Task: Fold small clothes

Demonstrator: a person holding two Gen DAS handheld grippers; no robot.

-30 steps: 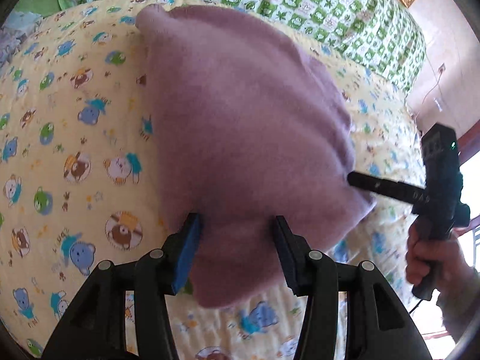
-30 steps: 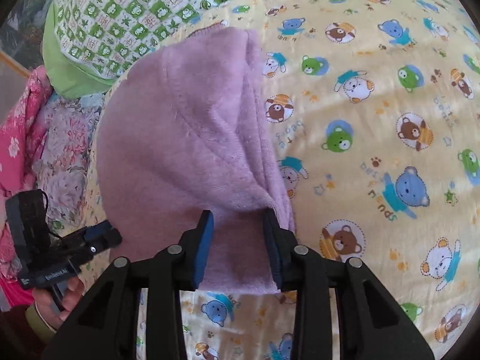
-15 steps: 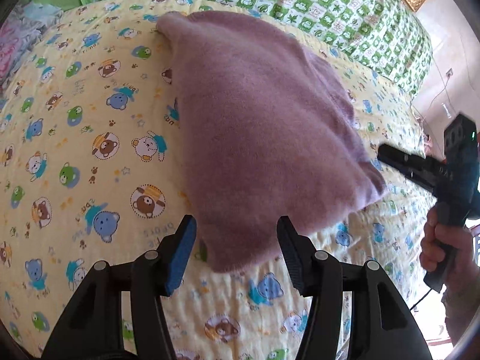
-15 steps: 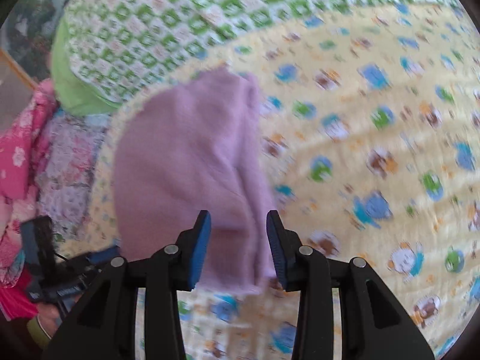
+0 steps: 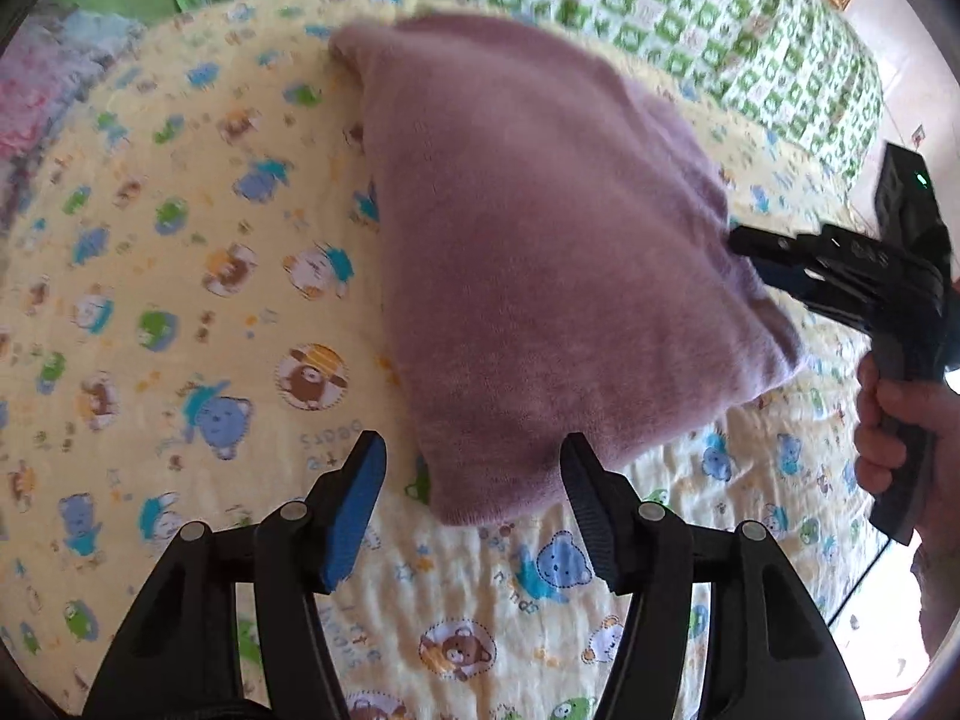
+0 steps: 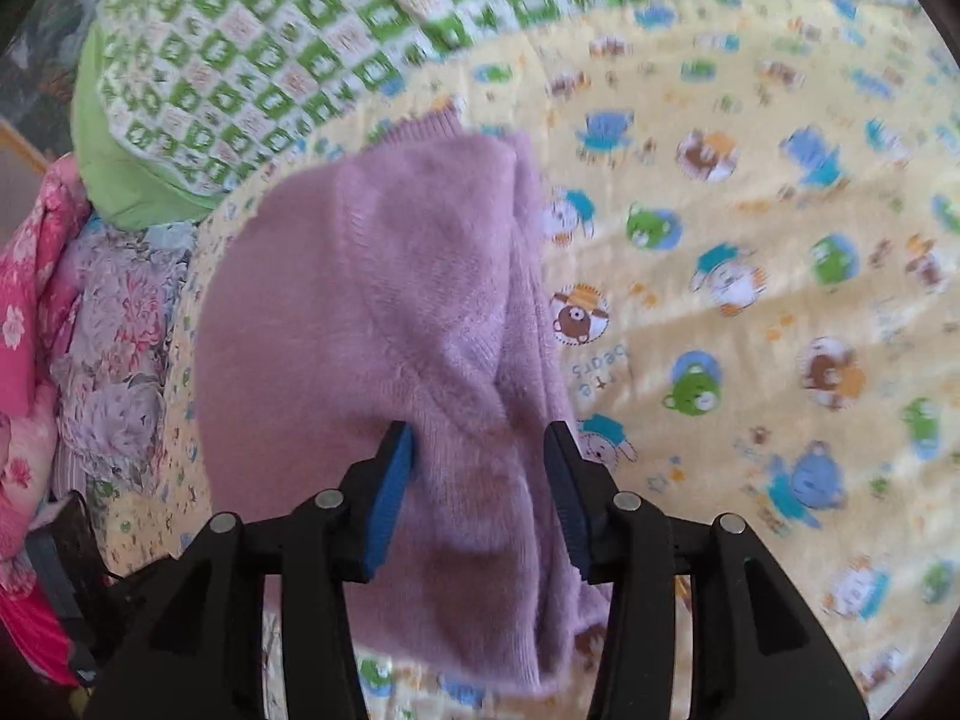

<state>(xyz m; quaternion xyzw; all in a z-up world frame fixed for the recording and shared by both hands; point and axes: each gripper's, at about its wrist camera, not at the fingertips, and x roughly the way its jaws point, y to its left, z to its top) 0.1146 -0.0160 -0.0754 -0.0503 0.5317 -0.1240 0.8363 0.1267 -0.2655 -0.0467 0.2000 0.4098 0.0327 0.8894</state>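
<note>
Left wrist view: the left tongs [image 5: 471,495] stand wide and are opening, the near corner of the folded purple sweater [image 5: 540,252] lying between the jaws with neither pad pressing it. The sweater rests on the bear-print bed cover [image 5: 180,312], its far end toward the green checked quilt [image 5: 690,6]. At the right edge a hand [image 5: 900,420] grips the right tongs [image 5: 756,258], whose tips sit at the sweater's right edge; from here I cannot tell whether they touch. The step looks like letting go after a fold. To do it well, draw both tongs straight back off the cloth so the fuzzy knit does not snag and drag the fold open.

Right wrist view: the right tongs [image 6: 477,486] are part open and opening; a bunched end of the sweater [image 6: 390,330] lies between the jaws, seemingly loose rather than pinched. Flowered fabrics [image 6: 90,330] are piled at the left, beside the bed cover [image 6: 750,300].

No container shows in either view.
</note>
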